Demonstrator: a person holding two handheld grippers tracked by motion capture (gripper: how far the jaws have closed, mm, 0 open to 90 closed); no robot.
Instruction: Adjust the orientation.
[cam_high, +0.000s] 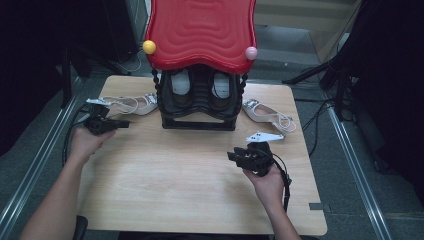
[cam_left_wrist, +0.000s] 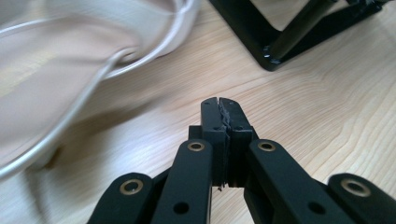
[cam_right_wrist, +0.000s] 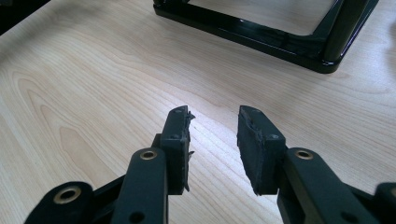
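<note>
Where dark room surrounds, pale wood table (cam_high: 165, 180) bears rack (cam_high: 199, 107).

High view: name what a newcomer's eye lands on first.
The glossy red wavy top of the black shoe rack at the table's far edge dominates, with shoes tucked under it. A pale strappy shoe lies on either side: the left shoe close to the shut left tongs, the right shoe beyond the open right tongs.

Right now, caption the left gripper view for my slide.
Shut left gripper low over the wooden table, beside a pale strappy shoe and the black rack's foot.
</note>
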